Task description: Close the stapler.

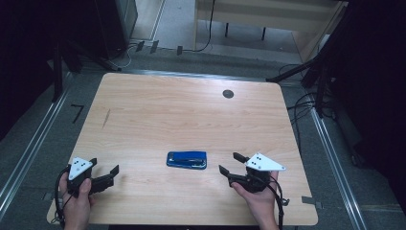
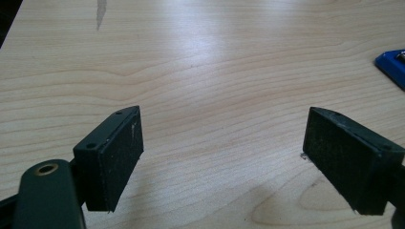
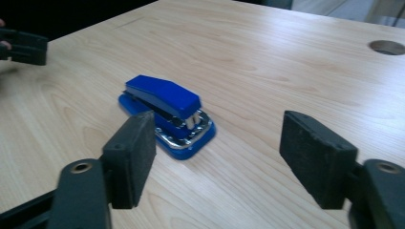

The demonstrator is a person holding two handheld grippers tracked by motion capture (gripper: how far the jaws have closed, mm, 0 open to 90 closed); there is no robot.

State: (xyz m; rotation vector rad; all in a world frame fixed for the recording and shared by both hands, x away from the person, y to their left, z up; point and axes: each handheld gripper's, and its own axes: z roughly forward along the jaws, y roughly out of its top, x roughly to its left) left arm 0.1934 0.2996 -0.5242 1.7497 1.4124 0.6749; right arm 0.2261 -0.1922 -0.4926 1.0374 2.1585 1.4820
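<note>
A blue stapler [image 1: 186, 159] lies flat on the wooden table [image 1: 182, 110], near the front middle. My right gripper [image 1: 230, 163] is open to its right, a short way off, with nothing between its jaws; in the right gripper view the stapler [image 3: 165, 112] sits just beyond the left jaw, metal front end toward me. My left gripper [image 1: 104, 169] is open at the front left, well apart from the stapler, whose corner [image 2: 392, 67] peeks in at the right edge of the left gripper view. Both gripper midpoints [image 2: 223, 152] [image 3: 217, 157] hang over bare wood.
A round cable hole [image 1: 228, 94] sits at the table's back right, also seen as the hole [image 3: 387, 46]. A dark scuff mark [image 1: 106, 118] is at mid left. Grey floor, cables and stand legs surround the table. The other gripper's jaw [image 3: 24, 47] shows far left.
</note>
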